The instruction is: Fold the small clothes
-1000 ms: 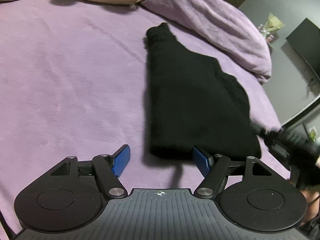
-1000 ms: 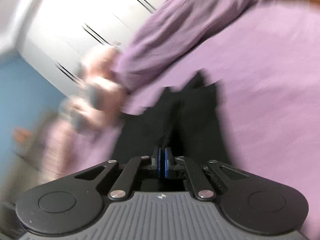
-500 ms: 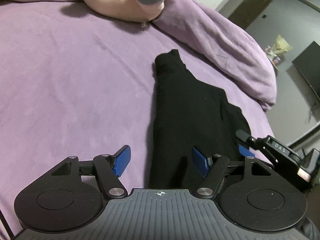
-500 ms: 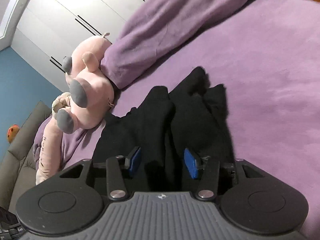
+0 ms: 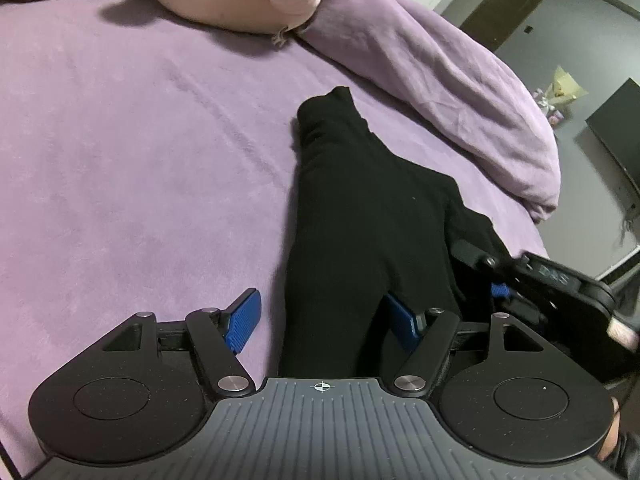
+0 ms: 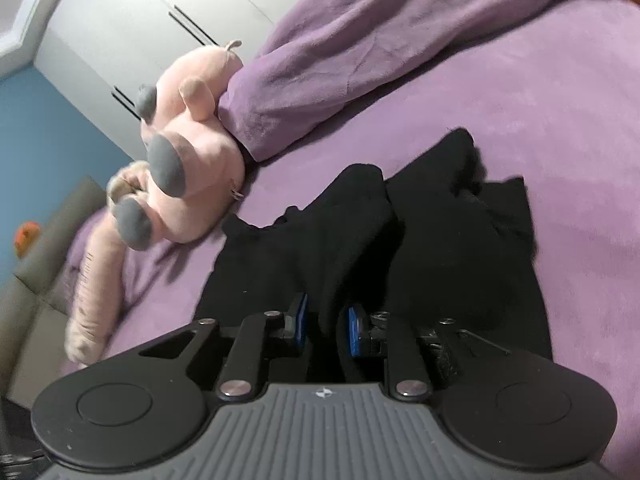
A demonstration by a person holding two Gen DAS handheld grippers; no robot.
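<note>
A black garment (image 5: 360, 208) lies lengthwise on the purple bed cover (image 5: 140, 160), narrow end far, wide end near. My left gripper (image 5: 322, 320) is open over the near end, and the cloth's left edge runs between its blue pads (image 5: 244, 320). In the right wrist view the garment (image 6: 440, 248) lies rumpled, with a raised fold in the middle. The jaws of my right gripper (image 6: 326, 320) are closing, and that fold is pinched between the pads (image 6: 354, 328). The left wrist view shows the right gripper (image 5: 500, 292) at the garment's right edge.
A pink plush toy (image 6: 188, 168) with grey feet lies at the head of the bed beside a bunched purple blanket (image 5: 440, 80). White wardrobe doors (image 6: 140, 28) stand behind. The bed's edge drops off at the right, towards a dark TV (image 5: 616, 128).
The left gripper slid in until the garment's near end came between its fingers. The right gripper went from shut to open, then narrowed on a fold of cloth.
</note>
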